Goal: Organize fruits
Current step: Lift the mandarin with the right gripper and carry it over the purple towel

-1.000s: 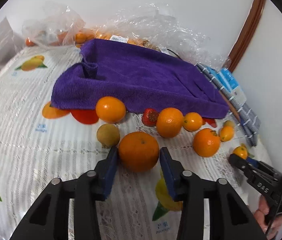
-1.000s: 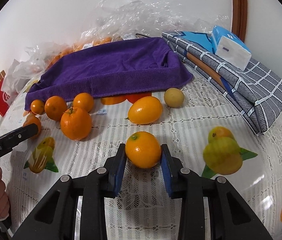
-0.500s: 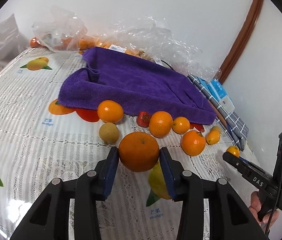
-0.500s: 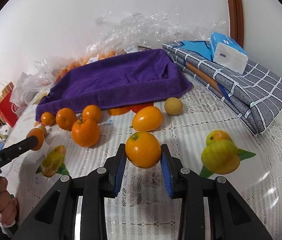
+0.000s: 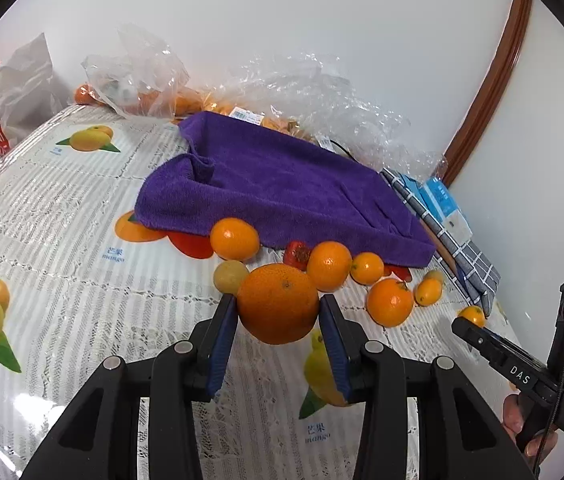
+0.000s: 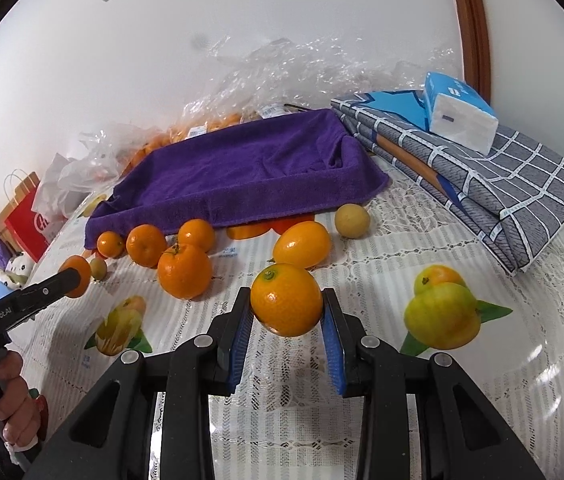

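My left gripper (image 5: 278, 301) is shut on a large orange (image 5: 278, 316), held just above the tablecloth. In the right wrist view it shows at the left edge, its orange (image 6: 79, 275) at the tip. My right gripper (image 6: 287, 296) is shut on a smaller orange with a green stem end (image 6: 286, 308); in the left wrist view its fruit (image 5: 472, 315) peeks out at the right. Loose oranges (image 5: 235, 239) (image 6: 184, 270), an oval one (image 6: 302, 244) and a yellowish round fruit (image 5: 229, 276) lie in front of the purple towel-lined tray (image 5: 282, 184) (image 6: 242, 176).
Clear plastic bags of oranges (image 5: 154, 80) lie behind the tray against the wall. A folded grey checked cloth (image 6: 502, 176) with a blue tissue pack (image 6: 458, 116) sits at the right. A red paper bag (image 6: 26, 220) stands at the far left. A hand (image 6: 14, 408) grips the left handle.
The left gripper has drawn back and up a little with its orange, so the tray and loose fruit look farther off. The right gripper has tilted slightly, still gripping its orange.
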Action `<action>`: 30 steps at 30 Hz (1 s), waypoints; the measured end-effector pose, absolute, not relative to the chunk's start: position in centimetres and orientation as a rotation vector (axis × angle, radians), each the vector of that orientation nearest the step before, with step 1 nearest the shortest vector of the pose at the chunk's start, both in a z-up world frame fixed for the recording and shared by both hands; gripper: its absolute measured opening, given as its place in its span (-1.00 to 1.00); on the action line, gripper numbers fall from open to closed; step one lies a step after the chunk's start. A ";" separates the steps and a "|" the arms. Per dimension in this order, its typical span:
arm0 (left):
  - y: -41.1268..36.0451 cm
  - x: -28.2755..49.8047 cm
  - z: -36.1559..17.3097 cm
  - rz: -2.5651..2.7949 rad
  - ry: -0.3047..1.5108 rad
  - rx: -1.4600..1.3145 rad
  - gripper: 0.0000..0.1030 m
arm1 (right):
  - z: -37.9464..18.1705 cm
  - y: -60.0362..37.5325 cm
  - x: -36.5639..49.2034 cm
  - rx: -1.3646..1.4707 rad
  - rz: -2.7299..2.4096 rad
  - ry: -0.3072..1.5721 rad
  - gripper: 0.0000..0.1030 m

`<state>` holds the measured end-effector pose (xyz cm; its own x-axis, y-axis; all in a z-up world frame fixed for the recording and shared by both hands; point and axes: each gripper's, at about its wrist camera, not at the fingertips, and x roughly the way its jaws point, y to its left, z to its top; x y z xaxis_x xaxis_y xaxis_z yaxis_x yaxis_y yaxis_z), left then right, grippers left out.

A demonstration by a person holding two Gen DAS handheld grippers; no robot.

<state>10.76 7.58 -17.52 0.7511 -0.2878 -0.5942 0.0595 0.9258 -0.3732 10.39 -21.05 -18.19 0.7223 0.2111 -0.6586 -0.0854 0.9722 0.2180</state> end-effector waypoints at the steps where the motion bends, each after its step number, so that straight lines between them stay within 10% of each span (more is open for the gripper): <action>1: 7.7 10.8 -17.4 -0.190 0.693 -0.350 -0.23 | -18.2 -21.0 10.4 0.174 0.160 0.749 -0.35; 30: 9.1 26.7 -11.8 -0.103 0.570 -0.337 -0.23 | -11.0 -17.8 26.5 0.168 0.199 0.627 -0.35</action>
